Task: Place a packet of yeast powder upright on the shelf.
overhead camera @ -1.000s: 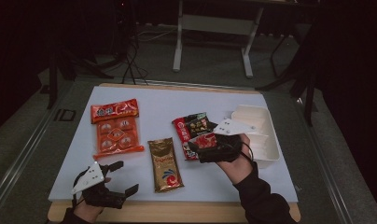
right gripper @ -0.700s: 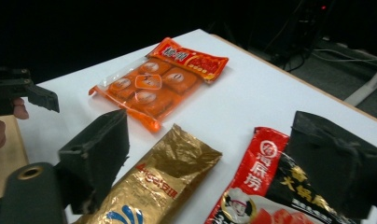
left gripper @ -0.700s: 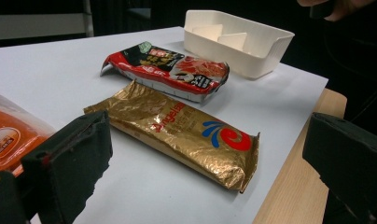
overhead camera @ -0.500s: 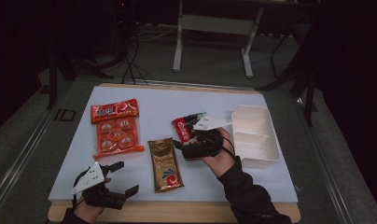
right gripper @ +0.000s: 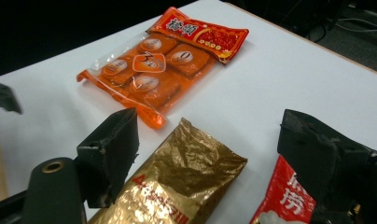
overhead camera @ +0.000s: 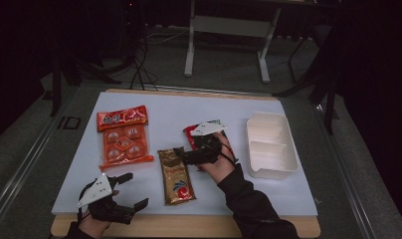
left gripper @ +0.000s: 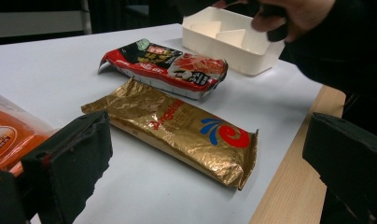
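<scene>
The gold packet (overhead camera: 177, 175) lies flat on the white mat (overhead camera: 288, 189), near the front edge, between the orange packet (overhead camera: 123, 140) and the red packet (overhead camera: 201, 133). It touches neither of them. The right gripper (overhead camera: 180, 156) hovers just over the gold packet's far end, and its jaws are spread wide with nothing between them. In the right gripper view the crumpled top of the gold packet (right gripper: 177, 186) sits between the two jaws. The left gripper (overhead camera: 134, 191) rests at the front left corner of the mat, also spread and holding nothing. A white tray (overhead camera: 268, 144) stands to the right, beside the red packet, apart from the grippers.
</scene>
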A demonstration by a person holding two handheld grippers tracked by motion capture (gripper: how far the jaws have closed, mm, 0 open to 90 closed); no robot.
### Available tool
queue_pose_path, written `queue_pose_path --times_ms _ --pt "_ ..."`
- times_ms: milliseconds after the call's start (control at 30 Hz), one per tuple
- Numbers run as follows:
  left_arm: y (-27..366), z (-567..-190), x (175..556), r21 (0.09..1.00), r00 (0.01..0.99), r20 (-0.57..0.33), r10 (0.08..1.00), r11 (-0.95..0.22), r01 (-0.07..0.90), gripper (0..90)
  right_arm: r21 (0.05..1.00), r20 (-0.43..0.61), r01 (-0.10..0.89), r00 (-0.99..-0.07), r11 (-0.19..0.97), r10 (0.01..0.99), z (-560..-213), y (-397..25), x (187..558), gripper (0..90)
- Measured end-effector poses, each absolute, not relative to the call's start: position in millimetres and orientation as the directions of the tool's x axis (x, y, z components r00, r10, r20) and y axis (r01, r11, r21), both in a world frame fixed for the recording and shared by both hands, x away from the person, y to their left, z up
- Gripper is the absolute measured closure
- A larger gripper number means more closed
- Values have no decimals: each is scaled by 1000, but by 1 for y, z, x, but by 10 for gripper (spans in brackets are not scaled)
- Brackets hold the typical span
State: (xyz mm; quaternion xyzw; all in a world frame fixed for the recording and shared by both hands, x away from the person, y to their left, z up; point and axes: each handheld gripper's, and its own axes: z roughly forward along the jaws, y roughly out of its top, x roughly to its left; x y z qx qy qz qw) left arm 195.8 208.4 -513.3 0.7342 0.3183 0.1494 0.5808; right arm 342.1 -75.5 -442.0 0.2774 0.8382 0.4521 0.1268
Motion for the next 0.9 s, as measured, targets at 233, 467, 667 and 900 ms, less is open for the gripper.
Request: queue_pose_path --times_ms 233,467,667,900 --pt "207 -514 196 945 756 -149 637 -134 300 17 801 59 391 -805 454 590 -460 -64 354 231" --pt "207 -514 196 944 759 -148 634 -138 300 17 779 73 424 -793 463 604 -474 -56 363 239" --pt "206 -514 196 943 763 -148 630 -144 301 17 751 85 463 -775 471 626 -488 -51 373 245" --pt "206 -515 196 942 761 -152 631 -141 305 17 725 104 497 -763 476 638 -504 -47 381 269"
